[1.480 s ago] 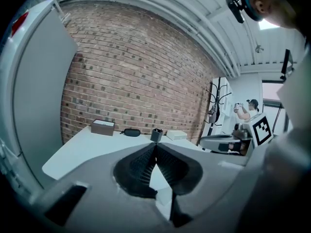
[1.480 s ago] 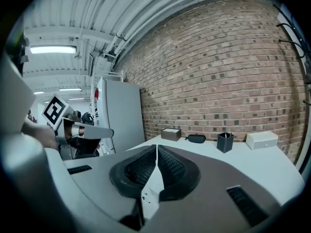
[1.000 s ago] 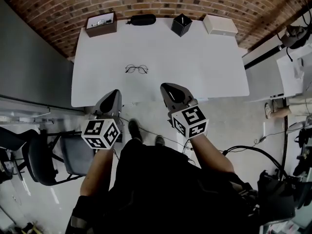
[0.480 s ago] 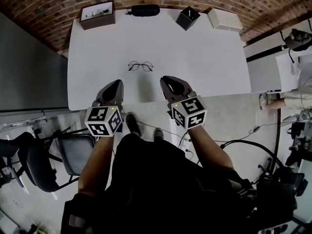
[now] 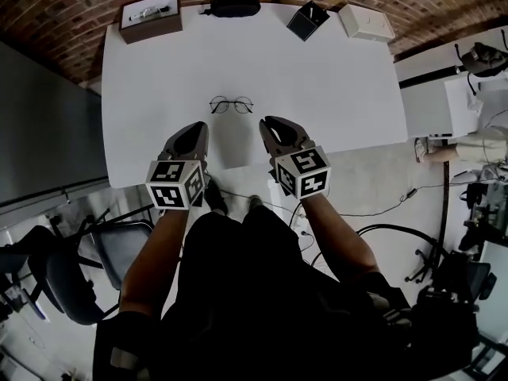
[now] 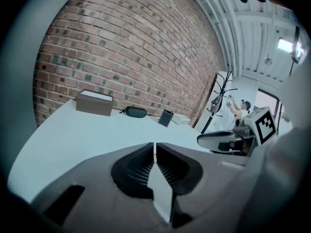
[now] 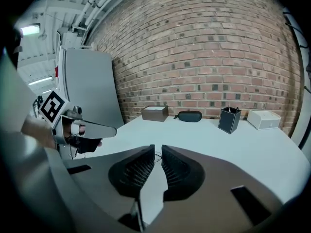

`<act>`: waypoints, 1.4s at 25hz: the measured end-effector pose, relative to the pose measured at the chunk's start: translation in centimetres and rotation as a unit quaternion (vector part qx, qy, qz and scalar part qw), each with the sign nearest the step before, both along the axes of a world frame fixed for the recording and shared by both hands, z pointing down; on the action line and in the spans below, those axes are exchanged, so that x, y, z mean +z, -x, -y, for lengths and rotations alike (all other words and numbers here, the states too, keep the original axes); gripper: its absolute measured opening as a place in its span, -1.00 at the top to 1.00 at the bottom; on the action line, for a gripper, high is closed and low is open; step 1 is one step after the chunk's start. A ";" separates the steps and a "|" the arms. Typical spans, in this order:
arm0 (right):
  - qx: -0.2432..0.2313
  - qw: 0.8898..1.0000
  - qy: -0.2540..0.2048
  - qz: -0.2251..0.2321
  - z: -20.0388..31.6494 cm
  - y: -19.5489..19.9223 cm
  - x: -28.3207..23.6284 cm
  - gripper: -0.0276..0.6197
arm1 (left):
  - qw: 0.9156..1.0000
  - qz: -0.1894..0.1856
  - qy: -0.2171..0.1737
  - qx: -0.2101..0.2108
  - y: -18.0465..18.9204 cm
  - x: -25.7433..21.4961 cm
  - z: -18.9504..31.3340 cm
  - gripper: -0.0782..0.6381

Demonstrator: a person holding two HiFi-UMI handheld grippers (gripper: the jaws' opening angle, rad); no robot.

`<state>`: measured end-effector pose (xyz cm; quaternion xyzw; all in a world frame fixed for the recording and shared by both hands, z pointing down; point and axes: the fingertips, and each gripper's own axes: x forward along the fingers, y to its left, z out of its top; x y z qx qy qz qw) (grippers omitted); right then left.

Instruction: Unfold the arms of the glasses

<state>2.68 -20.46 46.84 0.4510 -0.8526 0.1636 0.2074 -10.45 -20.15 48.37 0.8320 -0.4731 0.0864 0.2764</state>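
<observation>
Heavy fisheye everywhere: the brick wall [image 7: 218, 57] bends at the edges and both gripper views go black in the corners. Light's even and soft, white table [image 5: 333, 86] bright, lamp [image 6: 285, 44] glowing upper right.

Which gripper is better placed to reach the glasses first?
Right, narrowly: the glasses show just past the shut jaws of the right gripper; the left gripper, also shut, has no sight of them.

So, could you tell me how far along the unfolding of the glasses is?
Nothing looks done yet: the thin round wire-framed glasses lie untouched on the white table, arms too small to make out. In hand: nothing; the left gripper and right gripper are shut and empty, over the table's near edge, short of the glasses. Left: reaching them and unfolding both arms.
</observation>
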 end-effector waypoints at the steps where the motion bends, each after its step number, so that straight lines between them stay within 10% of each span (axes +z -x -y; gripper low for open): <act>1: 0.003 1.000 0.003 -0.002 0.2 0.1 0.4 0.88 | 1.000 0.003 0.001 0.004 0.1 0.3 0.3 0.75; 35: -0.052 0.989 0.128 -0.052 5.1 -0.5 15.3 0.60 | 0.990 0.079 0.115 0.028 -2.8 14.0 6.2 0.41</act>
